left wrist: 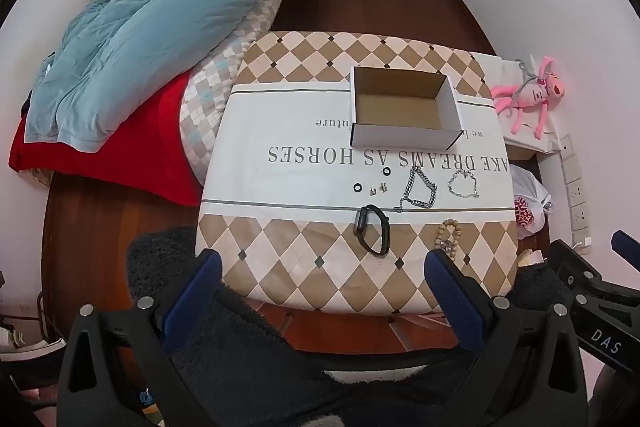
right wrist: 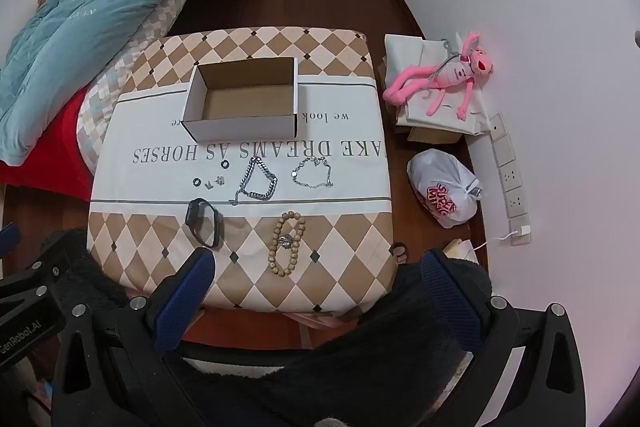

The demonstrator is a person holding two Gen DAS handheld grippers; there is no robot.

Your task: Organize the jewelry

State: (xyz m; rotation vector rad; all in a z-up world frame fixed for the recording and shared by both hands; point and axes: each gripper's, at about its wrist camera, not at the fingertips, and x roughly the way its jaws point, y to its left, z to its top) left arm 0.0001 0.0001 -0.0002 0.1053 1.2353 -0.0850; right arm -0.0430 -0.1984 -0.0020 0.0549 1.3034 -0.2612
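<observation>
While nothing is yet gripped: both tools are hovering.
Left gripper (left wrist: 322, 273): spread wide, empty.
Right gripper (right wrist: 316, 273): spread, empty.
Beaded bracelet (right wrist: 286, 243): lying just ahead of right gripper.
Cardboard box (right wrist: 243, 98): sitting empty, farther ahead.
Advice: pinching several beads together.

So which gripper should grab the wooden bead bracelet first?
Probably right gripper: open, with the wooden bead bracelet lying centred ahead between its fingers. In the left view it lies off toward one finger.

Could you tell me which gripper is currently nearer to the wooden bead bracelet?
Right, I'd judge. The right gripper has the wooden bead bracelet just ahead between its open fingers. The left gripper sits further left, with the bracelet by its right fingertip.
</observation>
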